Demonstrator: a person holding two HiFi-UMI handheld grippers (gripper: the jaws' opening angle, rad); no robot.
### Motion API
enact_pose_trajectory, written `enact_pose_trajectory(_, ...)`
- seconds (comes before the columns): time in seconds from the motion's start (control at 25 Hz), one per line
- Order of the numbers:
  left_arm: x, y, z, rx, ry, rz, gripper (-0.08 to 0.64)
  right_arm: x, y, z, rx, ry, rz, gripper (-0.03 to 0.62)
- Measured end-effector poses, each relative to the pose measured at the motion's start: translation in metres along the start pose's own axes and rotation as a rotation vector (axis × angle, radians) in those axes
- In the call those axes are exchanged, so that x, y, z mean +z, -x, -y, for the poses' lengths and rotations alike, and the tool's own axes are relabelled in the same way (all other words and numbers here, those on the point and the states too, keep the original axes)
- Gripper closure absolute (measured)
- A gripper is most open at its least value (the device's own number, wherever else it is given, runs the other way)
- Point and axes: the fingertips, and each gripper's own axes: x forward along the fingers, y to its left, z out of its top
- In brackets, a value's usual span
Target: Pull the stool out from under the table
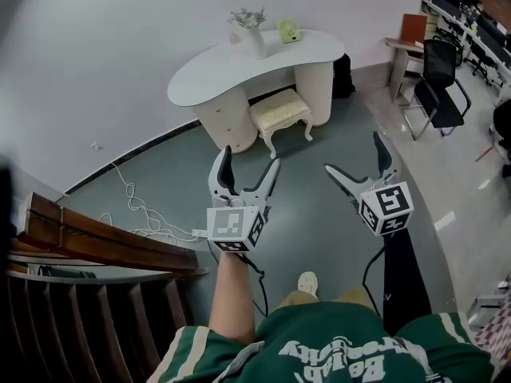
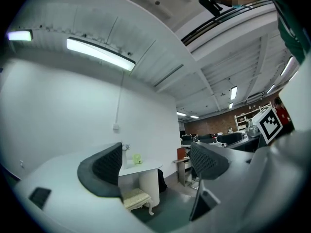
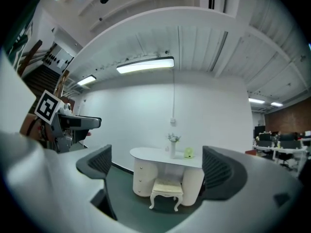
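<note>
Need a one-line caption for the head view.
Left gripper and right gripper, both open and empty, point toward the stool tucked partly under the white table, some way off.

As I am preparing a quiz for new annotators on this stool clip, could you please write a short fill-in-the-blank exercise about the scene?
1. The cream stool stands tucked partly ____ the white table.
2. The left tongs and the right tongs are both ____, holding nothing.
3. A white ____ of flowers stands on the table, next to a small green object.
Missing words: under; open; vase.
</note>
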Motion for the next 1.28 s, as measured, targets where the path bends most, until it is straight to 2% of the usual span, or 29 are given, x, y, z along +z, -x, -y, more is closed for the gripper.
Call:
enact_pose_trajectory(0.36,-0.008,-0.026,-0.035,0.007,0.017,0.004,0.114,-0.003,-0.042,0.005,-0.002,-0.001,0.002,-0.002)
enact_pose_trajectory(0.8,0.0,-0.037,-0.051,0.011,-0.071,-0.012,0.114,0.005,-0.064,0.009,0.007,0.0,0.038,0.008)
enact_pose_trajectory(1.08,0.003,-0.047,-0.059,0.028,-0.062,-0.022,0.115,0.013,-0.067,0.023,-0.019,0.001,0.068,0.032)
enact_pose_trajectory(1.28,-0.004,-0.056,-0.064,0.055,-0.055,-0.02,0.115,0.004,-0.075,0.035,-0.018,0.005,0.076,0.044)
